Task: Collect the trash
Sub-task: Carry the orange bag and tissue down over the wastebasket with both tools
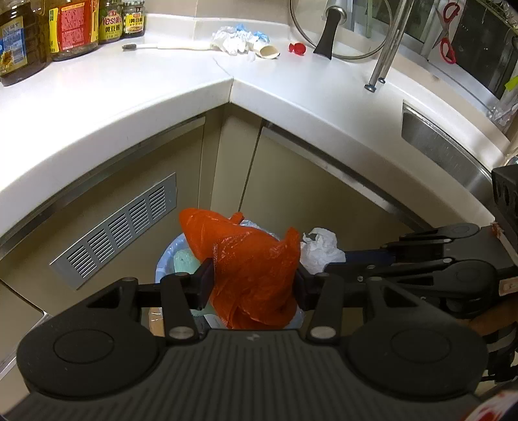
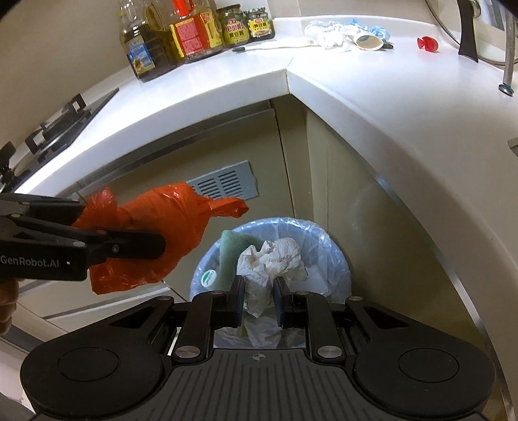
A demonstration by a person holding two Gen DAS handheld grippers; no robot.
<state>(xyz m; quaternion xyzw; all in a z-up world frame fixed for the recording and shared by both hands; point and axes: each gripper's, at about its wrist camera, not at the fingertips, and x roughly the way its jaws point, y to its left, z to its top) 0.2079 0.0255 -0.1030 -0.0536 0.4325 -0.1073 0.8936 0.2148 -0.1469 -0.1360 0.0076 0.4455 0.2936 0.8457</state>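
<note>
My left gripper [image 1: 254, 285] is shut on a crumpled orange plastic bag [image 1: 252, 262], held above the left side of a small trash bin lined with a pale blue bag [image 2: 327, 246]. The same orange plastic bag [image 2: 152, 233] shows at the left of the right wrist view. My right gripper [image 2: 257, 301] is shut on a crumpled white tissue [image 2: 272, 262], directly over the bin's mouth. Inside the bin stand a green sponge [image 2: 233, 256] and some paper scraps. In the left wrist view the white tissue [image 1: 320, 249] sits beside the orange bag.
The bin stands on the floor in the inner corner of a white L-shaped counter [image 1: 129, 97]. On the counter lie crumpled tissues and blue gloves [image 1: 239, 39], a paper cup [image 1: 267, 51], a red object [image 1: 297, 48], bottles and jars [image 1: 74, 29]. A sink [image 1: 446, 152] lies right.
</note>
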